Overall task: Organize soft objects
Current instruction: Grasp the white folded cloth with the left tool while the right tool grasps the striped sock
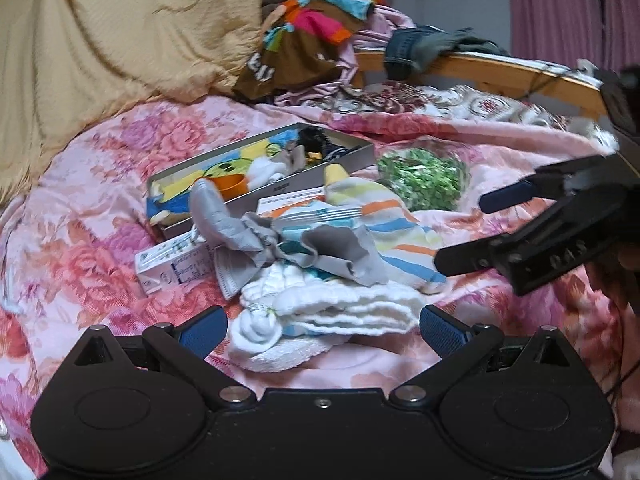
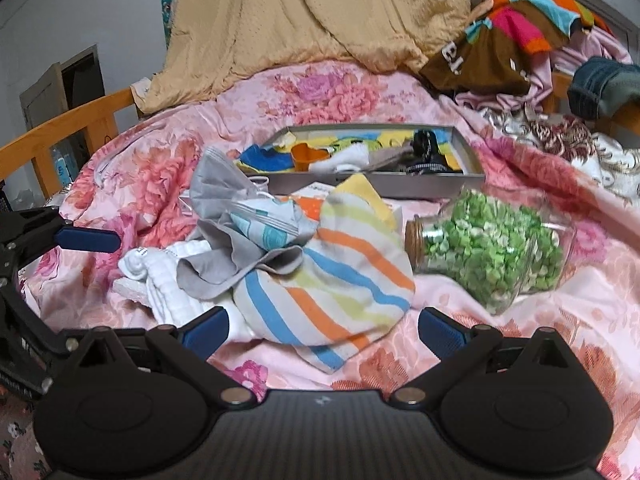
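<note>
A pile of soft things lies on the pink floral bedspread (image 1: 100,184): a white folded cloth (image 1: 332,312), a grey cloth (image 1: 256,236) and a striped sock (image 1: 384,220). My left gripper (image 1: 322,330) is open, its fingers either side of the white cloth. In the right wrist view my right gripper (image 2: 322,330) is open just before the striped sock (image 2: 340,276), with the grey cloth (image 2: 224,260) and white cloth (image 2: 168,280) to its left. The right gripper (image 1: 472,232) shows open at the right in the left wrist view. The left gripper's finger (image 2: 86,238) shows at the left.
A grey tray (image 1: 280,188) behind the pile holds coloured cloths, an orange cup (image 2: 306,156) and a dark item. A corked glass jar of green bits (image 2: 492,248) lies on its side at right. Small cartons (image 1: 172,268) lie left. A tan quilt (image 2: 320,12), clothes and a wooden bed rail (image 1: 500,72) stand behind.
</note>
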Available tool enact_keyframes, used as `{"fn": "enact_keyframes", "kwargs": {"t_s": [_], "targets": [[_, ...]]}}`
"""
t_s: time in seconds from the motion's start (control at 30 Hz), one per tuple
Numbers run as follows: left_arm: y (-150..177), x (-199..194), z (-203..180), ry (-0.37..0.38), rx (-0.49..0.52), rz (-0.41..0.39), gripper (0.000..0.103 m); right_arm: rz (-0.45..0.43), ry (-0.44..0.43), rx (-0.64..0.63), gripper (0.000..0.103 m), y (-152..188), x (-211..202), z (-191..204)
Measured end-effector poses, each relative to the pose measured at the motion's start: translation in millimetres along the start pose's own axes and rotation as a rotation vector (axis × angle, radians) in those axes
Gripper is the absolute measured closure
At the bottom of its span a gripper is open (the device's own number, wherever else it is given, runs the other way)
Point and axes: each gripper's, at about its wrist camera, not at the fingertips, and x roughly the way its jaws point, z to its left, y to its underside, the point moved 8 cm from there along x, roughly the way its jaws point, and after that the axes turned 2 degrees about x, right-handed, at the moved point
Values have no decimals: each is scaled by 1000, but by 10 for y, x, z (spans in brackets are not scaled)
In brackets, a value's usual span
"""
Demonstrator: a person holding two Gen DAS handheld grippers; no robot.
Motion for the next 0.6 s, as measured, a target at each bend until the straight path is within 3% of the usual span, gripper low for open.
{"fn": "enact_keyframes", "kwargs": {"t_s": [0.37, 0.6], "targets": [[-22, 218, -205, -12, 72, -24, 2, 43, 6, 62, 0, 51, 73, -86], [-41, 338, -192, -32, 78, -17, 10, 47, 20, 87, 0, 42, 132, -159]]}}
